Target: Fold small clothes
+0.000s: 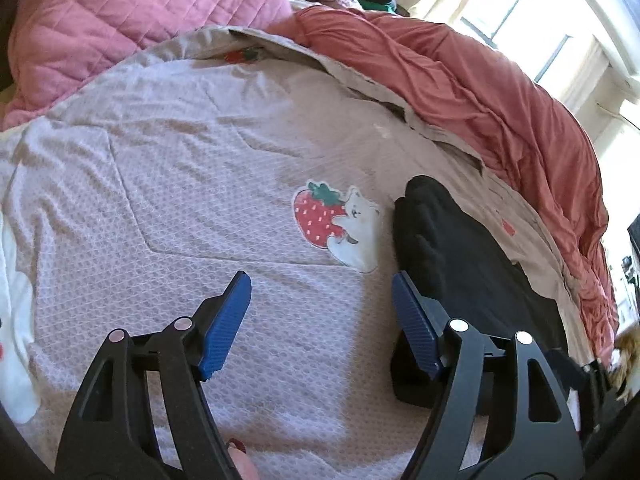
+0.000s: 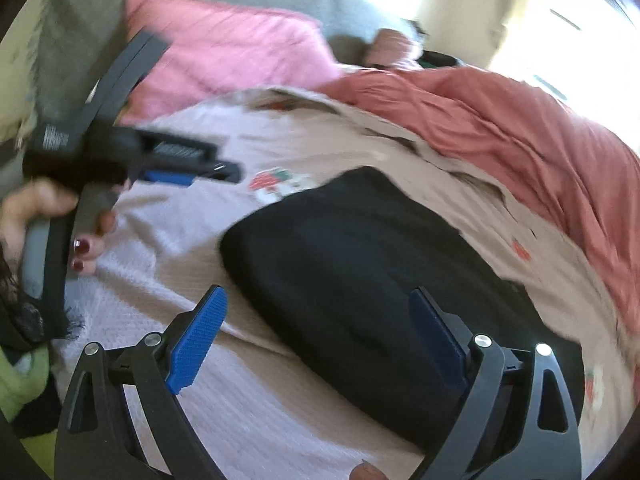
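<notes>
A black garment (image 2: 360, 264) lies folded flat on a pale lilac bedspread (image 1: 192, 200) with a strawberry-and-bear patch (image 1: 336, 224). In the left wrist view the garment (image 1: 452, 248) lies to the right of my left gripper (image 1: 322, 284), which is open and empty over bare bedspread. My right gripper (image 2: 320, 300) is open and empty, hovering over the garment's near edge. The left gripper also shows in the right wrist view (image 2: 188, 170), held in a hand at the left, beyond the garment's left end.
A pink quilted pillow (image 1: 132, 20) lies at the bed's head. A coral-red blanket (image 1: 480, 92) is bunched along the right side. A bright window (image 1: 520, 12) is behind. White cloth (image 1: 16, 340) lies at the left edge, green cloth (image 2: 20, 384) at lower left.
</notes>
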A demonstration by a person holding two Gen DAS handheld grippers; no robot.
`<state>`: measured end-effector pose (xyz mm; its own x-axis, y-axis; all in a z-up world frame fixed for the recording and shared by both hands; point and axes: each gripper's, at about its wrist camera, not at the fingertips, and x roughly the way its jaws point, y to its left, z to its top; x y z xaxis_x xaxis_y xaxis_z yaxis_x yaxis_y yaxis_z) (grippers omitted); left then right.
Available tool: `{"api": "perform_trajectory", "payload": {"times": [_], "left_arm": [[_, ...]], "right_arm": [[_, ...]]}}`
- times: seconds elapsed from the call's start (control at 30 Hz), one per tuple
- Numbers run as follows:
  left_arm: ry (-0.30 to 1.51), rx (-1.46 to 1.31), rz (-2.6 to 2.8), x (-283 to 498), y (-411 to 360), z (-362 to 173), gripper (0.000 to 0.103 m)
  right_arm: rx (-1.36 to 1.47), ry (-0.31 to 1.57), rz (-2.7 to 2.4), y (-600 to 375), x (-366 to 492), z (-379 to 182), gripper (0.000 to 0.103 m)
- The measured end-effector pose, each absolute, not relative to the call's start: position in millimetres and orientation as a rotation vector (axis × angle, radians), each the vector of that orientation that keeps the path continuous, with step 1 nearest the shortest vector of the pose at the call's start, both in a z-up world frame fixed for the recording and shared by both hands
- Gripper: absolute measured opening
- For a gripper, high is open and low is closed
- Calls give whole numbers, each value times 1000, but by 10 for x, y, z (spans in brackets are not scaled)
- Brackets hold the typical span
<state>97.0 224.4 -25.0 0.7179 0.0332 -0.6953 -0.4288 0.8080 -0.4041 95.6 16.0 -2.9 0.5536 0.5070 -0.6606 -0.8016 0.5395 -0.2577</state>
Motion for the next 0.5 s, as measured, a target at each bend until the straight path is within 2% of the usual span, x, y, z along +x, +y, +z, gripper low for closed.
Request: {"api": "perform_trajectory", "payload": {"times": [0.17, 0.27, 0.33, 0.43, 0.5], "left_arm": [[747, -583, 262, 1033, 2248, -270, 65], [758, -607, 234, 1099, 2256, -300, 73], [763, -633, 208, 1163, 2263, -327, 73], [784, -664, 178, 1259, 2253, -375, 73], [796, -703, 137, 1328, 2232, -407, 73]], "right_arm": [[-713, 591, 812, 477, 1024, -301, 90], [-783, 573, 805, 583, 1022, -443, 90], [-800, 541, 798, 617, 1024, -477, 88], [-784, 521, 788, 626, 1094, -471, 72], [-761, 513, 788, 589, 1117, -447, 57]]}}
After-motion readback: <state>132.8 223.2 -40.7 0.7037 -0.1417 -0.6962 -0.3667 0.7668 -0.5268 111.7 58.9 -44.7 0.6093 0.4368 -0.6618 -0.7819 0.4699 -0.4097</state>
